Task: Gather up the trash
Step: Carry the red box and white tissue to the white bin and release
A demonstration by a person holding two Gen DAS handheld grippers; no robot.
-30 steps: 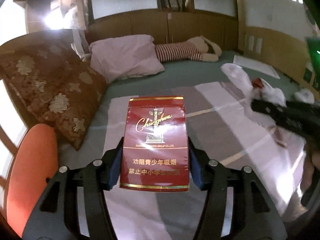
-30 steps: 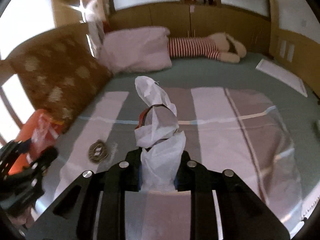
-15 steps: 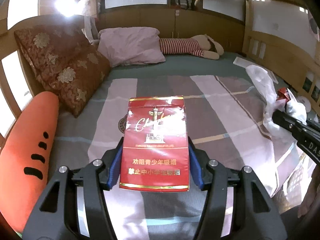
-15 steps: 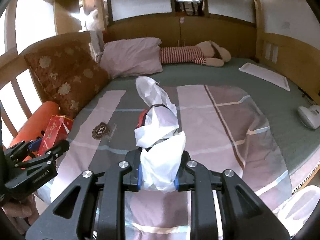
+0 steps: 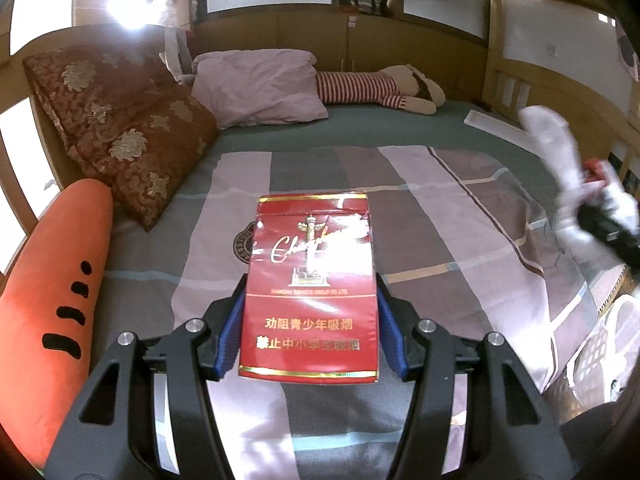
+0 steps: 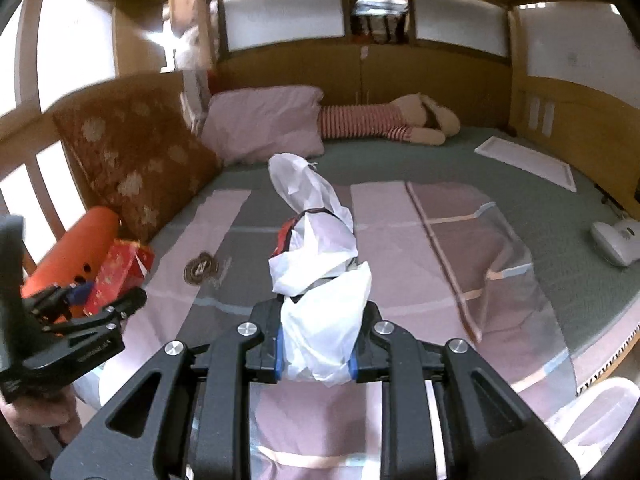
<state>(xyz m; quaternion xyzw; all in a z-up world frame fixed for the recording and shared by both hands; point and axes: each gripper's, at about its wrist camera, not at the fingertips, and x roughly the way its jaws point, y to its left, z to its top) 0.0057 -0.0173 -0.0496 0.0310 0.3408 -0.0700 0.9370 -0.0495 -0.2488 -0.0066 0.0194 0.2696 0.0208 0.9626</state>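
Over the bed, left gripper fingers clamp a red cigarette pack upright. Right gripper fingers pinch a white plastic bag.

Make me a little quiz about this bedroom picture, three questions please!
1. What does the left gripper hold?
A) a spoon
B) a red cigarette pack
C) a shoe

2. True or false: the right gripper is empty.

3. Fill in: the orange carrot-shaped cushion lies next to the brown flowered ____.

Key
1. B. The blue pads press on both sides of the pack.
2. False. It is closed on a crumpled white plastic bag.
3. Pillow. It leans at the side of the bed, just beyond the carrot's tip.
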